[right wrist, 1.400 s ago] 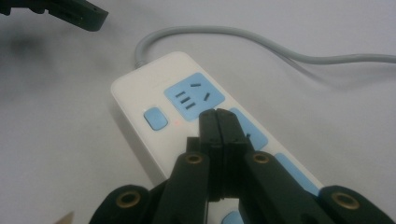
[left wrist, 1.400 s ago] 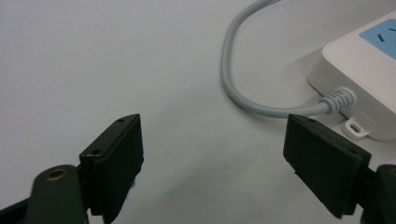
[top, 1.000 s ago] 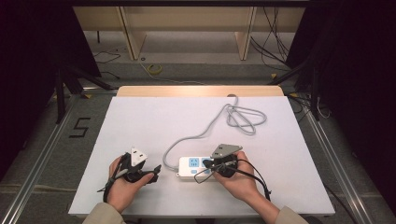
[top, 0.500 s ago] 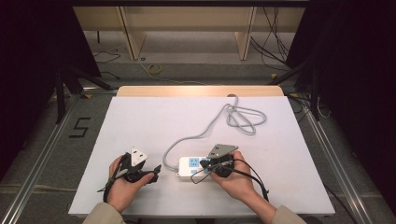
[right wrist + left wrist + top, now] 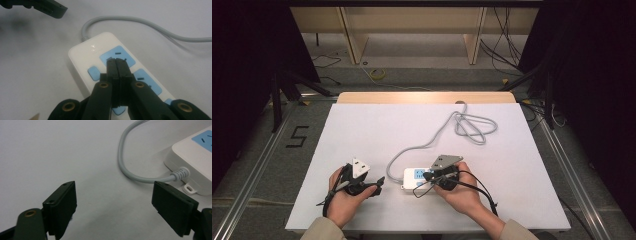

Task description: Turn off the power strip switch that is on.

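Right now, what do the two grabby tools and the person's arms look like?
Each gripper is black with two flat, blocky jaws and brass-coloured rivets. The left gripper and the right gripper each carry a grey three-cornered plate on top, and thin black cables trail back over the hands. The person wears light beige sleeves.

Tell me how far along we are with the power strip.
Early. Done: right gripper shut, empty, its tip over the power strip by a blue button. In hand: whether it presses is unclear. Left: left gripper waits open near the grey cable.
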Action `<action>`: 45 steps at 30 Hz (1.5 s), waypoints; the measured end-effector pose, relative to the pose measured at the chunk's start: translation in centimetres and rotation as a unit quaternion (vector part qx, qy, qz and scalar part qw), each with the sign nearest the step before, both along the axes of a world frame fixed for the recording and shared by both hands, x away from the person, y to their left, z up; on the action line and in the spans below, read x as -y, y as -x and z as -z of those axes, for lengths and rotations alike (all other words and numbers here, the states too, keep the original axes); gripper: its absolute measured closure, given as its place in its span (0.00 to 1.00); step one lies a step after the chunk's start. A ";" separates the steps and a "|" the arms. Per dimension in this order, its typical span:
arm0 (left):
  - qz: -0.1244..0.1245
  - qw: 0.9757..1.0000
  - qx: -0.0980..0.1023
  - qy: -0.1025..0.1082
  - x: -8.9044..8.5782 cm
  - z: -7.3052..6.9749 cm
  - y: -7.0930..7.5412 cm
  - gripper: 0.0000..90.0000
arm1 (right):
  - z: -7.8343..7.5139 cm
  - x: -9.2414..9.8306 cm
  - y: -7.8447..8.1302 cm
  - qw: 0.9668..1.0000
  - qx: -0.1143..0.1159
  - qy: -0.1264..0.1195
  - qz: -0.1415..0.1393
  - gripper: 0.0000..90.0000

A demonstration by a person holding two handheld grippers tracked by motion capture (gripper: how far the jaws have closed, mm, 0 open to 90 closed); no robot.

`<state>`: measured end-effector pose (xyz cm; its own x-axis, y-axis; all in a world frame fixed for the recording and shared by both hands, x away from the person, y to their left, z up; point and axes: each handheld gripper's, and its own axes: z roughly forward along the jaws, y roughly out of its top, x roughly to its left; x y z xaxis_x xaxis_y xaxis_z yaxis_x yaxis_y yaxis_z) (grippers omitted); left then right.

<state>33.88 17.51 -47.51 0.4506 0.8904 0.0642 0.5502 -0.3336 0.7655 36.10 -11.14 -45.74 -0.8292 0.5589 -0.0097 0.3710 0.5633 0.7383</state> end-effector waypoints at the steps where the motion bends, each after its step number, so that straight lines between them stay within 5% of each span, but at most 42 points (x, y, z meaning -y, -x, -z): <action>1: 0.000 1.000 0.000 0.000 0.0 0.0 0.0 0.22 | 0.0 0.0 0.0 1.000 0.001 0.000 -0.002 1.00; 45: 0.001 1.000 0.000 -0.001 0.0 0.0 0.0 0.22 | 0.6 -2.4 0.2 0.999 -0.012 0.021 -0.035 1.00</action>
<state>33.88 17.51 -47.51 0.4522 0.8895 0.0657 0.5501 -0.3361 0.7645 35.94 -8.75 -46.38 -0.8661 0.4997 -0.0109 0.3477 0.6180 0.7051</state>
